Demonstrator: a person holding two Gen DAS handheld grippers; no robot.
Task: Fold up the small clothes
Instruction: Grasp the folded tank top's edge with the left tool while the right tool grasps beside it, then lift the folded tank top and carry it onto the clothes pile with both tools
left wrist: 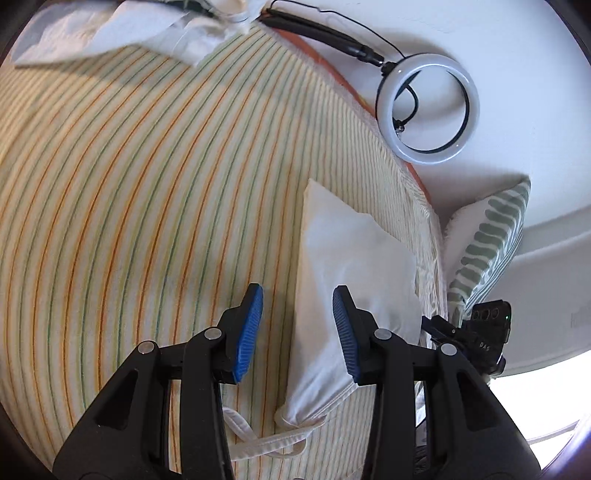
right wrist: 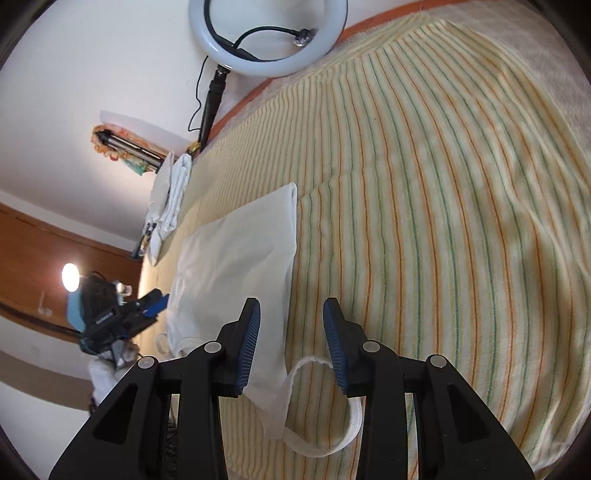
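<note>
A white tank top (left wrist: 347, 273) lies folded lengthwise on the striped bed sheet (left wrist: 147, 177). Its shoulder straps (left wrist: 266, 439) lie loose toward me. My left gripper (left wrist: 297, 325) is open and empty just above the top's near end. In the right wrist view the same top (right wrist: 236, 258) lies left of centre, with a strap loop (right wrist: 332, 439) below the fingers. My right gripper (right wrist: 291, 336) is open and empty above the top's right edge. The other gripper shows at the side of each view, in the left wrist view (left wrist: 480, 332) and the right wrist view (right wrist: 107, 317).
A pile of white clothes (left wrist: 122, 33) lies at the far end of the bed, also seen in the right wrist view (right wrist: 170, 199). A ring light (left wrist: 428, 107) on a stand is beside the bed. A striped pillow (left wrist: 487, 243) sits at the bed's edge.
</note>
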